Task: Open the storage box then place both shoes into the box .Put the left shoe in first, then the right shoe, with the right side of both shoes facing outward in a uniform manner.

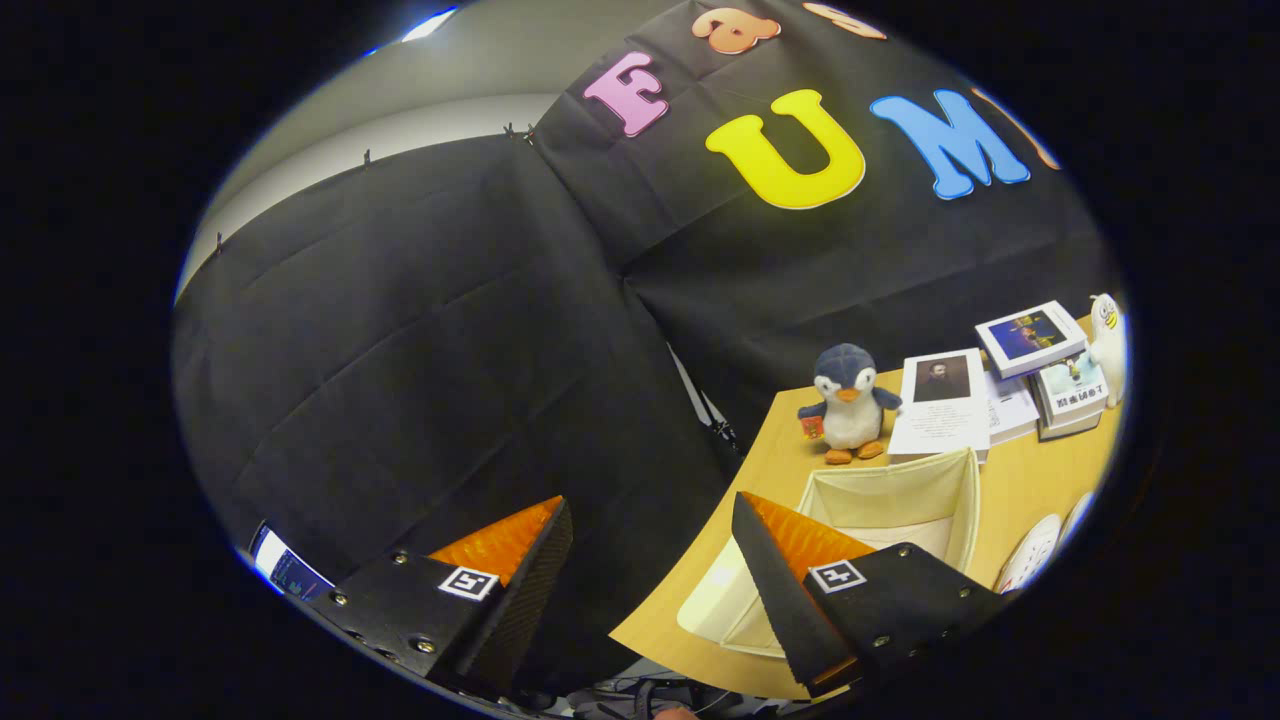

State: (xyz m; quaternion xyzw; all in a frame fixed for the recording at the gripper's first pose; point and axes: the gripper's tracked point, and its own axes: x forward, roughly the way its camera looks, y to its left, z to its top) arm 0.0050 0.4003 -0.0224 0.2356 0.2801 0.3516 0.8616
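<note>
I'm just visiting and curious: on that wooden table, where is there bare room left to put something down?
Bare wood shows on the table left of the penguin toy and along its near edge beside the open storage box. Another strip lies between the box and the white shoes. The far end is crowded with books. The gripper is open, holding nothing.

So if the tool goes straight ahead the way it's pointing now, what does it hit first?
Probably the black cloth wall. The open tool holds nothing and aims past the table's edge; the storage box sits off to one side. Depth is unclear.
</note>
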